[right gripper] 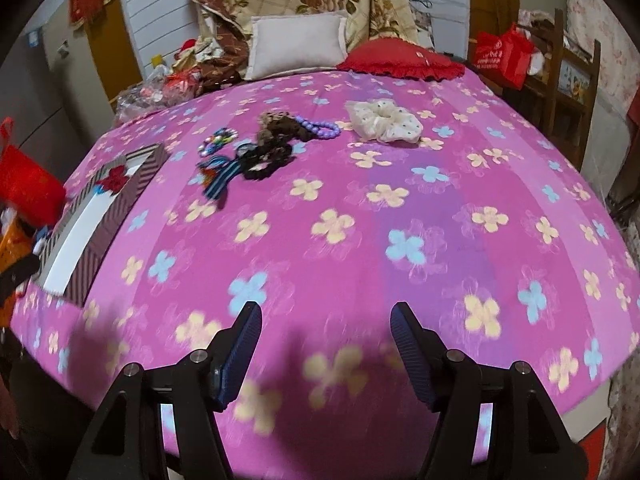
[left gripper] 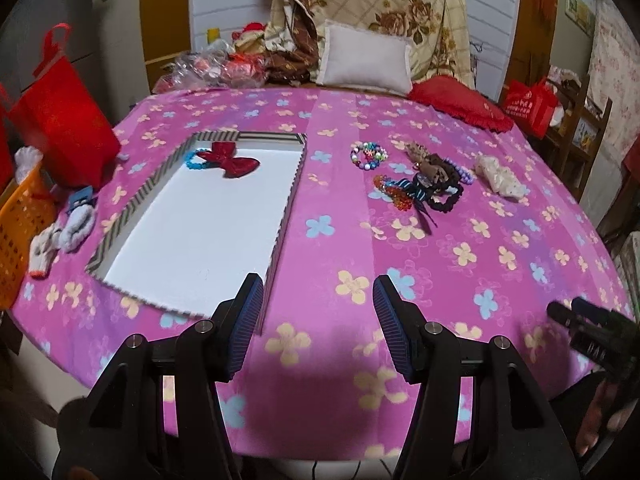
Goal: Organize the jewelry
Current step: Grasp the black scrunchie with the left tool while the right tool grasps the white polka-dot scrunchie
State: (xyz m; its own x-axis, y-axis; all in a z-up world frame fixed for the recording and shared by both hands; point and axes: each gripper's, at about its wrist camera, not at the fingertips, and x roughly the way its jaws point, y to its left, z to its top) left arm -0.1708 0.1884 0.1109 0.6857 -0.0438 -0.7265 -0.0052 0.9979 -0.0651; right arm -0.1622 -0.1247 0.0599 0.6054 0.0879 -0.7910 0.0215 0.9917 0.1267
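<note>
— Left wrist view first: the left tool (left gripper: 318, 326) hangs over the near edge of the bed (left gripper: 460, 264), jaws parted about halfway, nothing between them. What about the other?

— Same for the right tool (right gripper: 326, 350): parted, empty, above bare flowered sheet.

— Where's the jewelry?

— A red bow (left gripper: 232, 162) and a blue bracelet (left gripper: 194, 160) already lie at the far end of the striped tray (left gripper: 290, 196). The rest sits in a loose pile right of the tray: a beaded bracelet (left gripper: 369, 155), a black scrunchie (left gripper: 444, 196), a striped ribbon bow (left gripper: 420, 192), purple beads (right gripper: 320, 127), and a white scrunchie (right gripper: 384, 122) a little apart.

— How will they handle?

— Light, I'd guess. Scrunchies are soft, so pinch any fold. Beads look hard and slippery; better to clamp across the strand.

— Anything in the way?

— The pile is tangled, so one piece may drag another. The tray's wall must be cleared too.
</note>
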